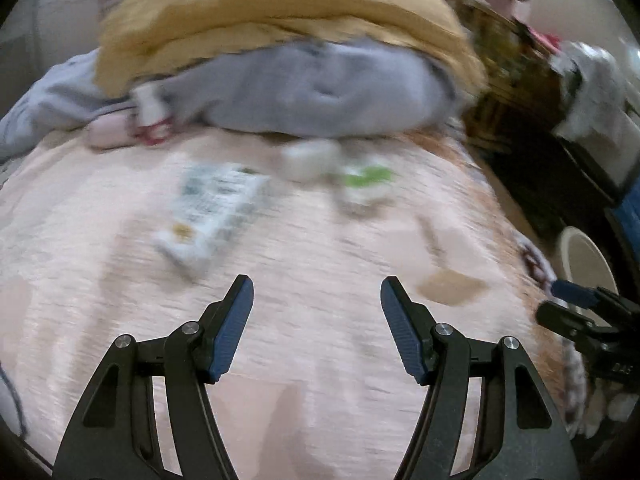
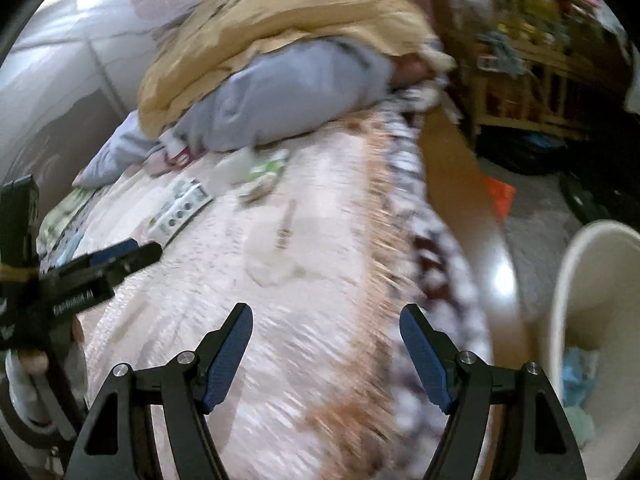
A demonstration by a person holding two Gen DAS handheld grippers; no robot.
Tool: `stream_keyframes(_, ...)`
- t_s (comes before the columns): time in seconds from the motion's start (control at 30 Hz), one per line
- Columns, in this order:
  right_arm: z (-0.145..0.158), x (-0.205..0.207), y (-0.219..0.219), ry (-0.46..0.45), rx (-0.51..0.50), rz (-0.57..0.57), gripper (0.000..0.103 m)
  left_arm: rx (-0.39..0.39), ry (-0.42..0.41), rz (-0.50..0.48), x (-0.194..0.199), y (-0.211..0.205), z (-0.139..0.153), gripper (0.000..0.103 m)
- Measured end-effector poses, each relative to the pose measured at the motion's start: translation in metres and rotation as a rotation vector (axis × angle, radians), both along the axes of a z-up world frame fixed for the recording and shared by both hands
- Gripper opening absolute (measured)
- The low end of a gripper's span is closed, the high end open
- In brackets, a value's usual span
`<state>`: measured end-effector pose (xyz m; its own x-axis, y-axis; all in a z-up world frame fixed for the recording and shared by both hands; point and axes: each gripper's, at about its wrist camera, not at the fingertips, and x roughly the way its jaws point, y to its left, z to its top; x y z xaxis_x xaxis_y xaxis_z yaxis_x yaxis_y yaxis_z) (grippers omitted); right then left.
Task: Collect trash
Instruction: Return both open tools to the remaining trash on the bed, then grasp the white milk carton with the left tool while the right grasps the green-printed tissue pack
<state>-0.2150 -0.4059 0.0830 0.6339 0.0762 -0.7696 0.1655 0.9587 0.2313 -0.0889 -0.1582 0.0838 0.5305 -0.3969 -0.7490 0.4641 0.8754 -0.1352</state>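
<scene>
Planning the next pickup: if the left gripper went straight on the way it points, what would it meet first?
Probably the bare pink blanket just ahead of the open left gripper. The white carton lies to its left; blur makes depth uncertain.

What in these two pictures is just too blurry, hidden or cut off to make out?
- White printed box, left wrist view: motion blur smears its lettering.
- White and green packet, left wrist view: blurred, so its kind is unclear.
- Small bottle, left wrist view: blurred, half tucked against the grey cloth.
- White bin, right wrist view: cut off by the picture edge; only some blue scraps inside show.
- Wooden shelf, right wrist view: its contents are blurred.
</scene>
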Motion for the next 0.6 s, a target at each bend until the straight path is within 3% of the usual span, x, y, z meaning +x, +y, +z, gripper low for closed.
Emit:
stream_keyframes(0.23,-0.001,0.079,0.032,-0.001,-0.007,0.058,0.078,0.037,0.025,0.059,0.053,0.046,-0.013,0.065)
stream_keyframes(0.6,-0.035,0.221,0.059,0.117,-0.113,0.069,0.082,0.12,0.039,-0.012,0.106,0.009,-0.04,0.065)
